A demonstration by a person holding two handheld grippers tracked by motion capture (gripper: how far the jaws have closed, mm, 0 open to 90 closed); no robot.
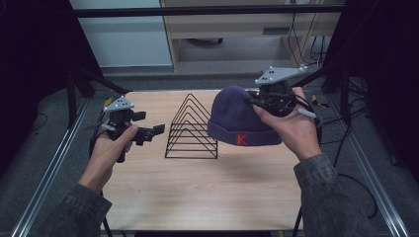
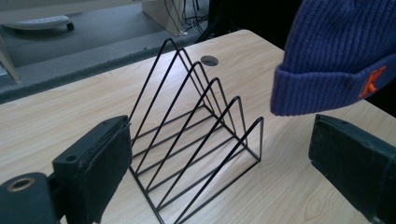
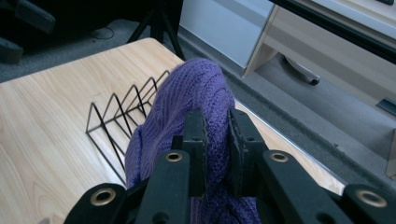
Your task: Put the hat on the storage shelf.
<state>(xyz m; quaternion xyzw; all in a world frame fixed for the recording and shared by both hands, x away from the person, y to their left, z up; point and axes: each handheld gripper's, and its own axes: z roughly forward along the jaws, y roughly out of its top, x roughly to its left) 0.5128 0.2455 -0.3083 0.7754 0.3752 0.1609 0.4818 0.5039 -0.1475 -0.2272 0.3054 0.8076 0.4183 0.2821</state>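
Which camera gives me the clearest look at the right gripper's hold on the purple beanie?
The right gripper view: the right gripper has both pads pinching a fold of the purple beanie. In the high view the beanie hangs clear of the table beside the wire rack, the grip point hidden. The left gripper view shows its cuff.

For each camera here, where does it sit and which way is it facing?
High view: above the person's side, looking forward and down on the table; both forearms, left claw, right claw.
Left gripper view: on the left claw, looking between its open jaws at the rack, hat above right.
Right gripper view: on the right claw, looking along jaws shut on the hat, rack beyond.
Shared: all three show hat, rack and table.
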